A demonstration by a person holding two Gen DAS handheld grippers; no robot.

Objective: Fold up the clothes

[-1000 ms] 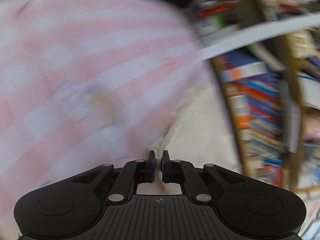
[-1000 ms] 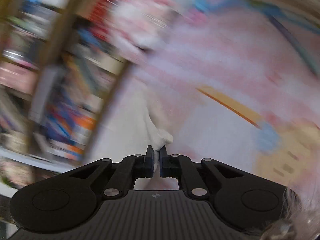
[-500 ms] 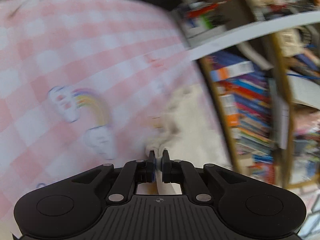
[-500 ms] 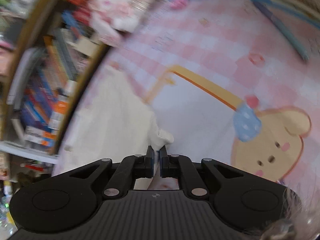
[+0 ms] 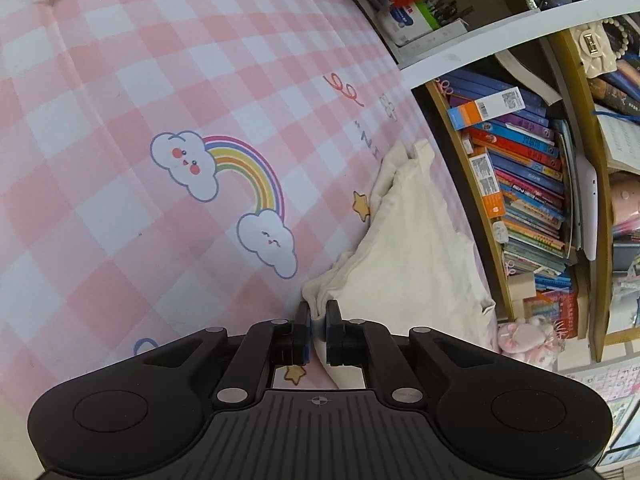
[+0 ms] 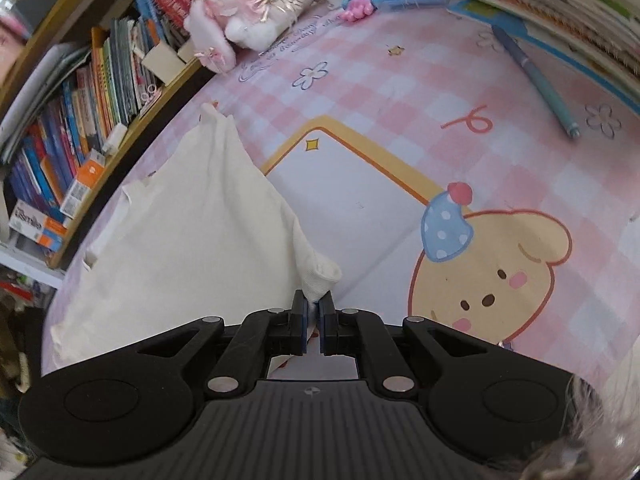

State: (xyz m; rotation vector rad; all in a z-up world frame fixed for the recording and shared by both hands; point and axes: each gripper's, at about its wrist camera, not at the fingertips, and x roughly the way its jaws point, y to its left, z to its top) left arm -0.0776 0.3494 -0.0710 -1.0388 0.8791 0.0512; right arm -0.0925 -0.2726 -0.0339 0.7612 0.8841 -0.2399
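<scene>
In the left wrist view, the left gripper (image 5: 318, 316) is clenched on a bunched corner of a cream cloth (image 5: 416, 256), which spreads away from the jaws over the right part of a desk covered by a pink checked mat (image 5: 100, 128). The mat shows a rainbow between two clouds (image 5: 228, 184) to the left of the cloth, and a yellow star (image 5: 361, 206) just beside its far edge. Past the desk's right edge stands a bookshelf (image 5: 520, 184) packed with books, with a pink plush toy (image 5: 528, 338) low beside it. In the right wrist view, the right gripper (image 6: 314, 307) pinches another rolled corner of the cloth (image 6: 180, 224), which lies to the left of the jaws, reaching toward the desk's left edge. The mat (image 6: 400, 80) here carries a bear face with a blue dotted hat (image 6: 488, 264). A blue pen (image 6: 540, 80) lies far right, and a white plush rabbit (image 6: 244, 8) sits at the far edge near the books (image 6: 80, 120).
</scene>
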